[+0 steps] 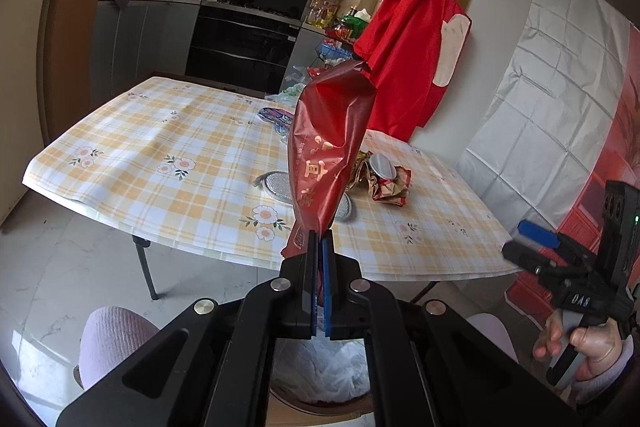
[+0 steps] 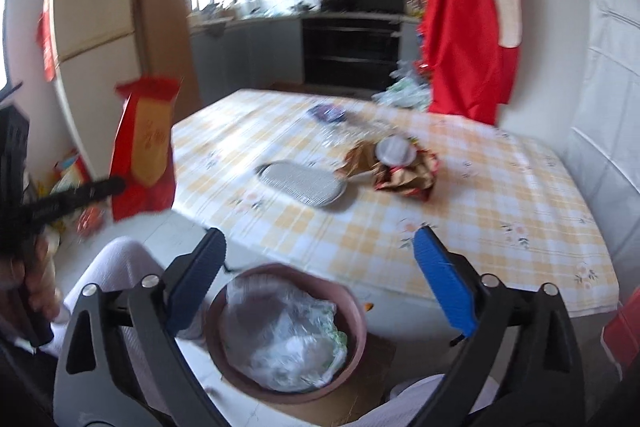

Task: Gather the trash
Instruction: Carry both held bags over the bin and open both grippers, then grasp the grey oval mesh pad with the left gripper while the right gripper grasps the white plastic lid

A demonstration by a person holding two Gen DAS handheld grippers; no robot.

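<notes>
Above the floor just off the near table edge, the left gripper [image 1: 320,239] is pinching a red foil wrapper [image 1: 330,143] by its lower end, jaws clamped tight on it, so the wrapper is standing up over the fingers. Below and slightly behind it, the pink trash bin [image 2: 358,311] with its clear liner is sitting on the floor between two pale stools, holding crumpled plastic. The right gripper [image 2: 320,279] is hovering over that bin with its blue pads spread wide apart and gripping nothing.

To do this step well, the left gripper is probably best carried until the wrapper's loose top is hanging over the bin mouth, then tipped downward before the jaws are parted, since light foil is likely to flutter and miss the rim. Keeping the right gripper aside is leaving the opening free.

On the checked tablecloth [image 1: 160,155], more trash is waiting: a crumpled gold-and-red wrapper [image 2: 404,175] with a round white lid [image 2: 394,149] on it, a flat silver mesh piece [image 2: 302,183] beside it, and a blue packet [image 1: 276,115] further back
</notes>
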